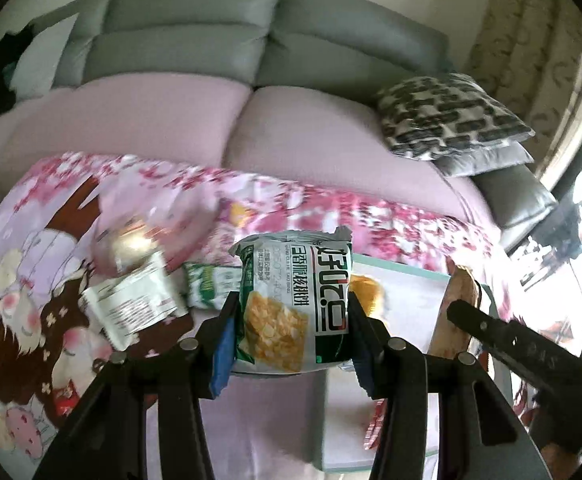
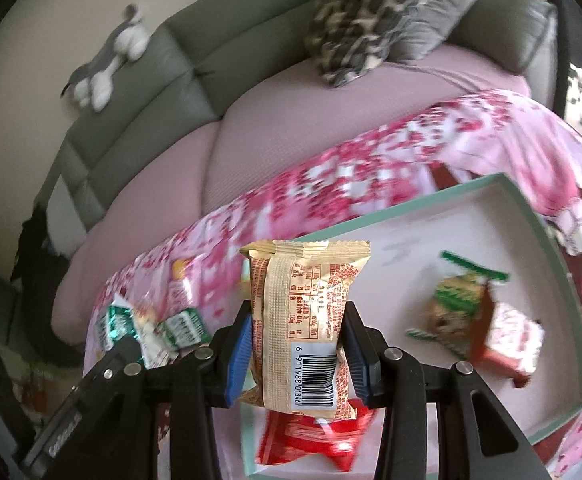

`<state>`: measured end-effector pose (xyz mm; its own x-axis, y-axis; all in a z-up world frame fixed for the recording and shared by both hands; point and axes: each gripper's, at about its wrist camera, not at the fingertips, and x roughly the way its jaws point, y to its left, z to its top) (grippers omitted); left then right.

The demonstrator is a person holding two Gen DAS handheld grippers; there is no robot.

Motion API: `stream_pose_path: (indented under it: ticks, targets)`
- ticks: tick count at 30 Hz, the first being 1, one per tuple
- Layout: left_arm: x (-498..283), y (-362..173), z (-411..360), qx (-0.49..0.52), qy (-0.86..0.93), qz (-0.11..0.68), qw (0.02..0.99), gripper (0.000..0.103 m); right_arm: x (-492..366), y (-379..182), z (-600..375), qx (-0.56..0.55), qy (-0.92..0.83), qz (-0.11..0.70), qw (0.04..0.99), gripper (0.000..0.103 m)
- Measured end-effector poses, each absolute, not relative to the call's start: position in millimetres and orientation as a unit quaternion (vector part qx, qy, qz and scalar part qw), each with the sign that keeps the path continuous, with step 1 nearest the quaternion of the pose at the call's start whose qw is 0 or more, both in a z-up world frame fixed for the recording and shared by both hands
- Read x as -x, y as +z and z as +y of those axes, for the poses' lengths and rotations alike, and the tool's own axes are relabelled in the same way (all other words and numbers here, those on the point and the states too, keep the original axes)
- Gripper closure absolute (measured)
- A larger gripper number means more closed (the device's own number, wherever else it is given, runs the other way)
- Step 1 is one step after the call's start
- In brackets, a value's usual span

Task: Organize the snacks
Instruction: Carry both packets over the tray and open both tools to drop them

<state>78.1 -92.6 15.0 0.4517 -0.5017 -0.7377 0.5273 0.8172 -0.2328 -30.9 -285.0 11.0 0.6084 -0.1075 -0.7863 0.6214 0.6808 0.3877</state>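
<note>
My left gripper (image 1: 291, 320) is shut on a green and white snack pack (image 1: 291, 300), held above the table near the left edge of the pale green tray (image 1: 403, 270). My right gripper (image 2: 297, 344) is shut on a gold snack pack (image 2: 303, 320) with a barcode, held over the tray's (image 2: 539, 224) near left part. In the tray lie a red pack (image 2: 311, 436), a green pack (image 2: 459, 296) and a red and white pack (image 2: 511, 340). The right gripper and its gold pack also show at the right of the left wrist view (image 1: 457, 312).
Loose green and white packs (image 1: 139, 304) (image 2: 183, 328) lie on the pink flowered tablecloth (image 1: 299, 200) left of the tray. Behind the table is a grey sofa with pink seat covers (image 1: 299, 128), patterned cushions (image 1: 451, 116) and a plush toy (image 2: 107, 60).
</note>
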Motion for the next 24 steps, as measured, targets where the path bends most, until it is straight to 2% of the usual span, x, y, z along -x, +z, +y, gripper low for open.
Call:
stream_pose_path:
  ticks: [16,24]
  targets:
    - [-6,0,-190,-0.130,-0.403,0.407,0.809,0.052,102,14,-354,-0.379,-0.317,0.346,0.797,0.058]
    - [3,-17,-211,-0.158,-0.406,0.409,0.802,0.052,101,10,-357,-0.380,-0.312,0.353,0.796,0.057]
